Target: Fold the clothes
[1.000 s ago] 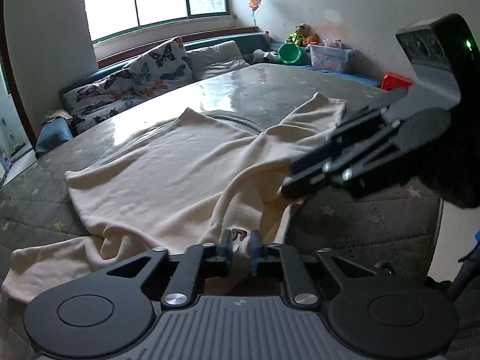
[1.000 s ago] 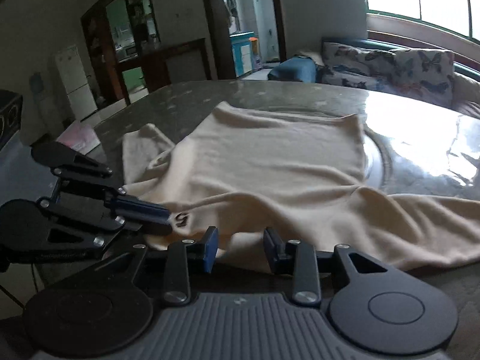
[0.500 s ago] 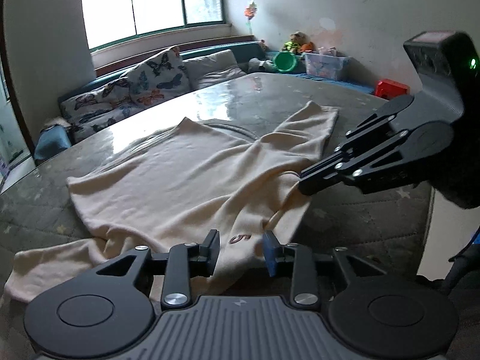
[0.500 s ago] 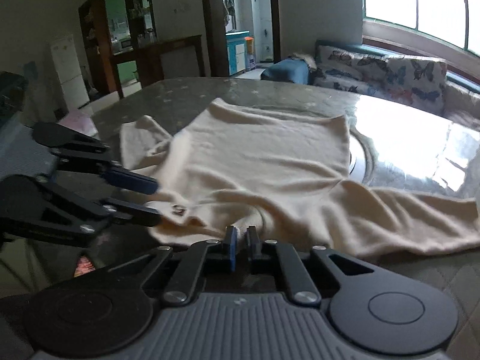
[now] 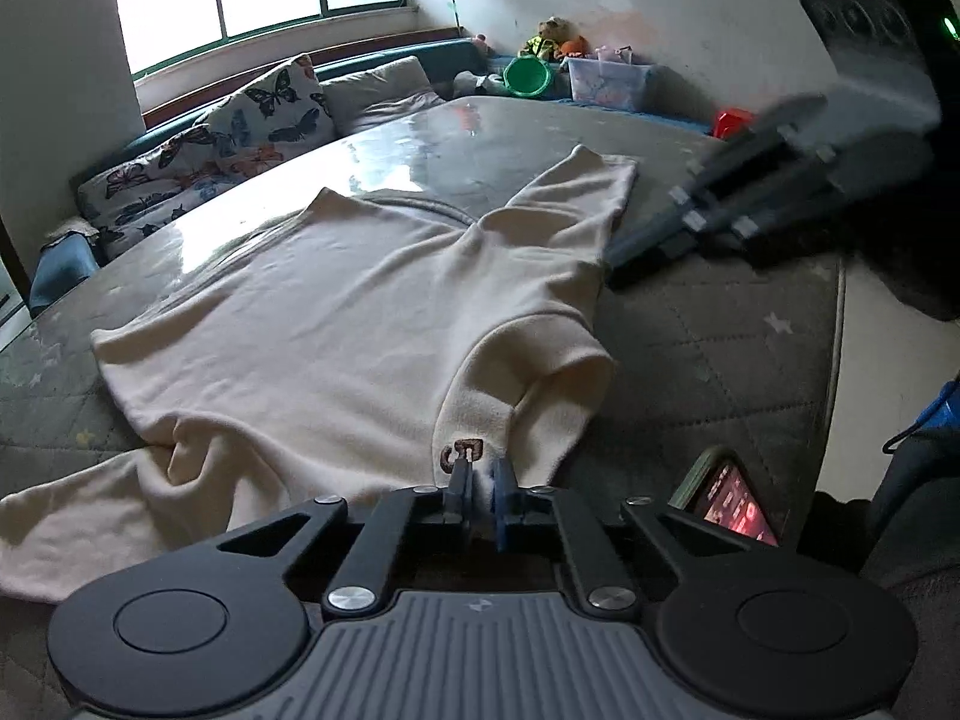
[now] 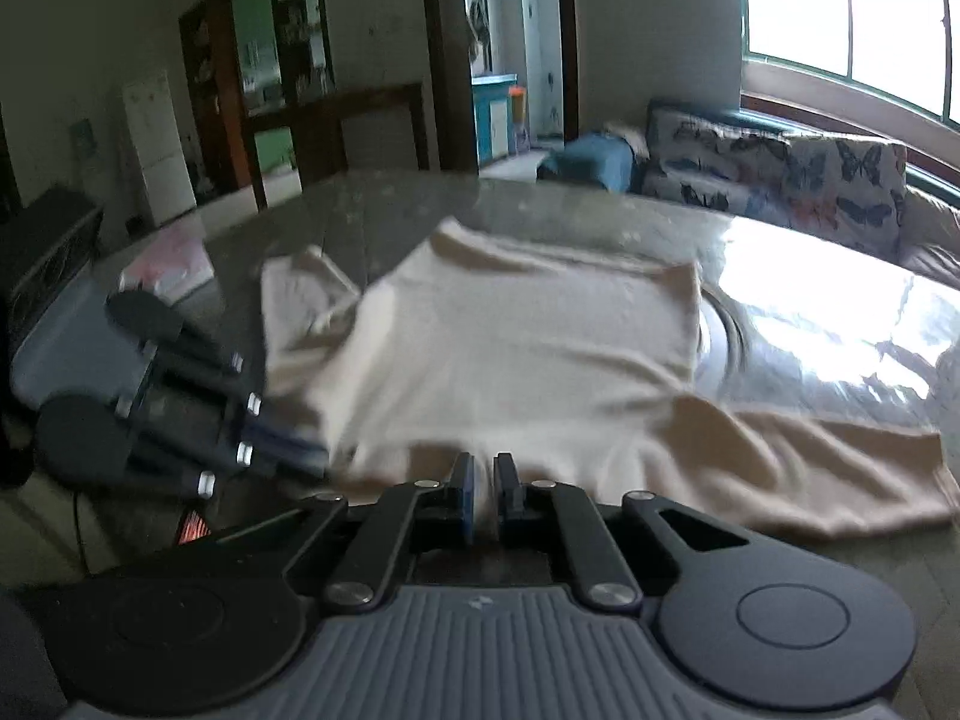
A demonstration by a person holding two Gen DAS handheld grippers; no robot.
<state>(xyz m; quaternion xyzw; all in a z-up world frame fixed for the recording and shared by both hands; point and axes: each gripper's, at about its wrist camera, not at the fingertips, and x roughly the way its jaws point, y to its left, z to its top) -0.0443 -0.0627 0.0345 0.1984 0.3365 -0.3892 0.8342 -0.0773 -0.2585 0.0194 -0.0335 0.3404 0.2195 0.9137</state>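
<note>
A cream sweater [image 5: 336, 324] lies spread on the table, one sleeve trailing near left and the other reaching far right. My left gripper [image 5: 480, 474] is shut on its neck edge beside a small brown label [image 5: 462, 456], and the collar bulges up there. The right gripper [image 5: 618, 258] shows blurred at the sweater's right shoulder. In the right wrist view the same sweater [image 6: 510, 360] fills the middle. My right gripper [image 6: 483, 471] is shut on its near edge, with pale cloth between the pads. The left gripper [image 6: 300, 450] sits at the left, tips at the cloth.
A grey quilted table [image 5: 720, 360] with a shiny glass centre carries the garment. A phone [image 5: 732, 498] with a lit red screen lies near my left gripper. A butterfly-print sofa [image 5: 240, 132], a green bucket [image 5: 528, 75] and a toy box stand behind.
The left gripper opened, moved onto the neck edge and shut on it by the label. The right gripper shut on the sweater's edge. The collar now stands raised.
</note>
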